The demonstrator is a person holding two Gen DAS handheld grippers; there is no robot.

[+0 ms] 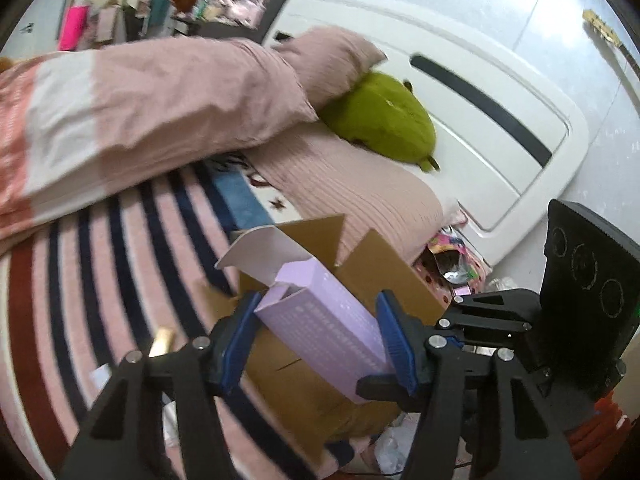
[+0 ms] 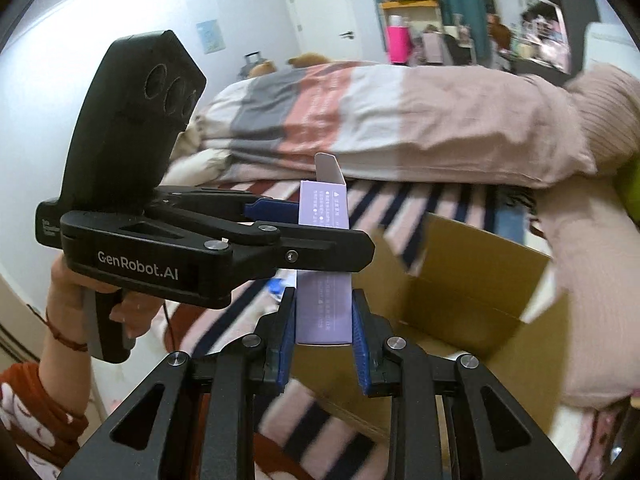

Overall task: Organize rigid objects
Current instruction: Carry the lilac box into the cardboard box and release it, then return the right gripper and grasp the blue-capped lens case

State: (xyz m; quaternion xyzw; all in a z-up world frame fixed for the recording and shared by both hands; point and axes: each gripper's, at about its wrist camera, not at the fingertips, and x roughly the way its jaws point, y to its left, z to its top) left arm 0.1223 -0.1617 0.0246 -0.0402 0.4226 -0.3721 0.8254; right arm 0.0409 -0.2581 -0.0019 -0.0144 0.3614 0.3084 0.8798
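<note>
Lilac carton [image 1: 320, 320], long and slim with its top flap hanging open, is held in the air above the open cardboard box [image 2: 472, 280] that sits on the bed. Both tools grip it at once: the left tool [image 1: 318, 338] pinches it across its upper half, blue pads pressed against both sides, and the right tool [image 2: 324, 320] pinches the lower end the same way, its pads flat on the carton's narrow faces.

Judging from this, the step in hand is a handover or a joint lowering into the cardboard box. To do it well, only one tool should let go at a time, and only once the other's grip is square, since thin card dents and twists if the two pull against each other. The open flap [image 1: 260, 250] could catch on the box's raised flaps, so the carton is best steered down through the middle of the opening, closed end first.

The bed wears a pink sheet with dark stripes [image 1: 132, 280], soft footing that may let the box tip. A folded quilt [image 1: 140, 112], a pink pillow [image 1: 332, 60] and a green plush toy [image 1: 380, 116] lie behind, against a white headboard [image 1: 480, 92]. A small gold tube [image 1: 162, 340] lies on the sheet near the box. Cluttered shelves and a white door stand farther off.
</note>
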